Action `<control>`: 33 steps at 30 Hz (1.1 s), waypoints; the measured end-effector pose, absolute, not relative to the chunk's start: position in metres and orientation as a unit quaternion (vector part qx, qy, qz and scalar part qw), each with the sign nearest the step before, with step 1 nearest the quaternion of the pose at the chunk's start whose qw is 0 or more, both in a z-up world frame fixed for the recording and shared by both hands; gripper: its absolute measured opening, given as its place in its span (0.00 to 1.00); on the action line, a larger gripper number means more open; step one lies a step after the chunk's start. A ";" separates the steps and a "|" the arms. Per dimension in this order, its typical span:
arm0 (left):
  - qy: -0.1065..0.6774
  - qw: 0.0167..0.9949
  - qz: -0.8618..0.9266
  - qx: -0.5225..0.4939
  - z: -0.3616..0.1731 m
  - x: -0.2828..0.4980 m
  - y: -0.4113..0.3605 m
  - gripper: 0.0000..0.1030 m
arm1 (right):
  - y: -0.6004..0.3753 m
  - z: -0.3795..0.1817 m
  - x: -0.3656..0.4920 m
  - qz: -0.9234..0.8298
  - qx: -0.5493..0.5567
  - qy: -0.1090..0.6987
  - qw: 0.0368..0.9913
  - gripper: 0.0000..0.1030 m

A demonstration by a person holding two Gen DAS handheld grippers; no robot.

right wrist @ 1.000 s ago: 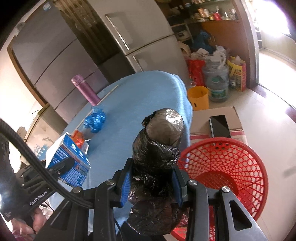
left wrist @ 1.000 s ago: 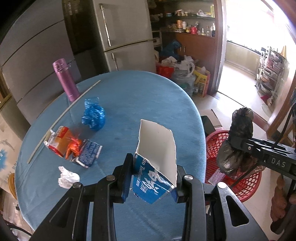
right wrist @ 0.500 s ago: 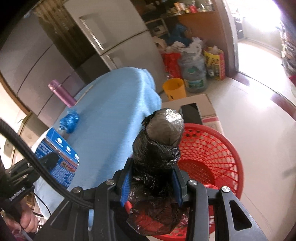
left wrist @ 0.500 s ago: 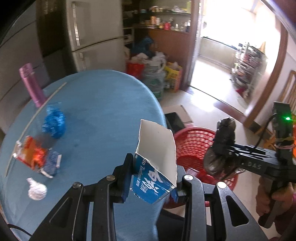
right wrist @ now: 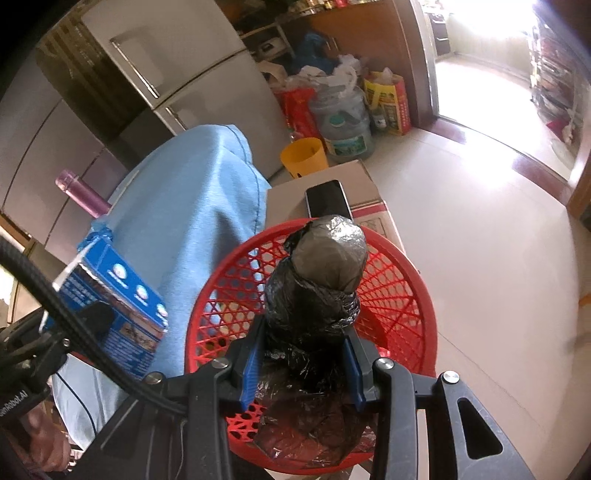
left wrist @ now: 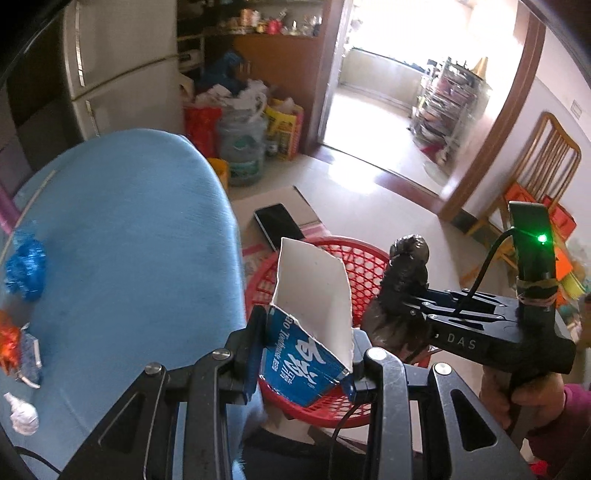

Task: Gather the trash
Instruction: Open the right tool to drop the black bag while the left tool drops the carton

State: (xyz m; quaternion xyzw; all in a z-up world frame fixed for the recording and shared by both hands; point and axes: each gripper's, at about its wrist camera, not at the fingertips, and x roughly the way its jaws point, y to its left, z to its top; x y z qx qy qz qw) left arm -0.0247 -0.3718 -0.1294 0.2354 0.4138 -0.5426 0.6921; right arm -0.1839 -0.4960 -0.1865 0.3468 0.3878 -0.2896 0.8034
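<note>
A home kitchen-dining room: fridge (right wrist: pixel 177 85) at eleven o'clock, cluttered shelves (left wrist: pixel 273 26) at twelve (jars, tins), cloth-covered table (left wrist: pixel 122 236), wooden chair (left wrist: pixel 546 162) at two.

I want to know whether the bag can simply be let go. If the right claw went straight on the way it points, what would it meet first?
Probably the red basket. The right claw, shut on the black bag, points into its mesh interior; depth is unclear.

A blue-clothed table (left wrist: pixel 122 236) carries a crumpled blue bag (left wrist: pixel 25 266), an orange wrapper (left wrist: pixel 8 341) and a white paper ball (left wrist: pixel 23 420). On the floor (right wrist: pixel 480 229) beside it stands a red basket (right wrist: pixel 402 291).
</note>
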 end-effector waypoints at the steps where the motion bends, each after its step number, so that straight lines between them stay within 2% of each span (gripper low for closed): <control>1: 0.417 0.688 -0.545 0.237 -0.132 -0.025 -0.375 0.36 | -0.497 -0.187 -0.185 -0.292 0.348 0.388 0.802 0.40; 7: 0.430 0.664 -0.561 0.243 -0.145 -0.031 -0.388 0.36 | -0.500 -0.189 -0.189 -0.293 0.354 0.394 0.796 0.40; 11: 0.433 0.660 -0.562 0.247 -0.150 -0.032 -0.389 0.44 | -0.499 -0.190 -0.188 -0.287 0.359 0.399 0.793 0.42; 14: 0.432 0.663 -0.561 0.241 -0.147 -0.030 -0.386 0.55 | -0.500 -0.191 -0.187 -0.283 0.366 0.400 0.791 0.42; 19: 0.423 0.675 -0.559 0.231 -0.138 -0.024 -0.375 0.57 | -0.498 -0.189 -0.184 -0.278 0.371 0.398 0.792 0.49; 30: 0.386 0.731 -0.527 0.199 -0.105 -0.004 -0.321 0.59 | -0.486 -0.160 -0.167 -0.276 0.347 0.377 0.813 0.49; 33: 0.367 0.755 -0.509 0.191 -0.094 0.003 -0.302 0.63 | -0.481 -0.145 -0.161 -0.276 0.329 0.367 0.825 0.49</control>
